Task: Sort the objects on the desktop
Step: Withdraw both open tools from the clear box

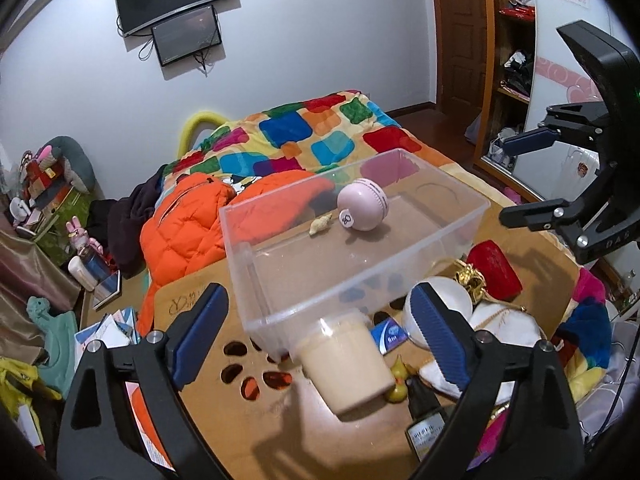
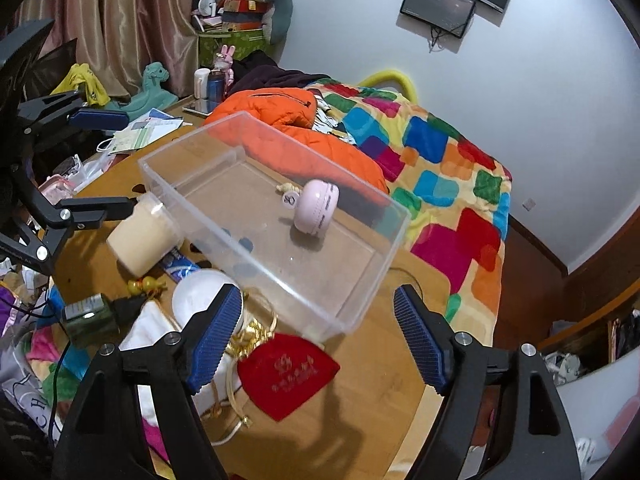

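Both hand-held grippers, left (image 1: pixel 316 336) and right (image 2: pixel 318 338), gape wide, holding nothing.

My cluttered bedroom, seen past the worktop.
A patchwork quilt (image 1: pixel 304 136) covers my bed under a white wall (image 1: pixel 312 32) with two dark screens (image 1: pixel 176 0); pink curtains (image 2: pixel 120 20), wooden door (image 1: pixel 460 32).

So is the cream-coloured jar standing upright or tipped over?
Tipped. The cream jar lies on its side on the wooden table, its clear lid end against the clear bin; the left gripper is open above it.
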Demonstrator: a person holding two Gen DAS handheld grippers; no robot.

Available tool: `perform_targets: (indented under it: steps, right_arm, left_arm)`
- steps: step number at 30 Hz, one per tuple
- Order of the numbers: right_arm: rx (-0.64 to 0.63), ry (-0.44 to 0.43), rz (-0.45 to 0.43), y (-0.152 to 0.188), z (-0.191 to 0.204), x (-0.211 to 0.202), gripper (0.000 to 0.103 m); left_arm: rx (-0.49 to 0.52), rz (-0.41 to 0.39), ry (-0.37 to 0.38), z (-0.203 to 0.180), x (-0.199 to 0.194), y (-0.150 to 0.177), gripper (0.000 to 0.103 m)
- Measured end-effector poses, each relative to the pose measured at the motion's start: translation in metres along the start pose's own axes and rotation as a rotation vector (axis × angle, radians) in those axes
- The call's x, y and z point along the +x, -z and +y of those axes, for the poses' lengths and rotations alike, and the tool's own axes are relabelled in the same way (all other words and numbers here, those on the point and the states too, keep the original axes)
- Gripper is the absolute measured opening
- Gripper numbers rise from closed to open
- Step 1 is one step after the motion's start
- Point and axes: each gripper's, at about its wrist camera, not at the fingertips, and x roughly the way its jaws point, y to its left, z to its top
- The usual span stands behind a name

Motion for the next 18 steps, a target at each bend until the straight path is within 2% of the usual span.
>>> perform_targets:
  steps: [10, 18]
  right_arm:
    - [0.071, 0.016, -0.021, 0.041, -0.013, -0.008, 0.078]
    - [0.124, -0.021, -0.005, 0.065, -0.018, 0.007, 0.08]
  left_arm:
    - [-0.039, 0.014, -0.029, 0.006, -0.008, 0.026, 0.095]
    - [-0.101, 0.052, 0.008, 0.004, 0.011, 0.042, 0.095]
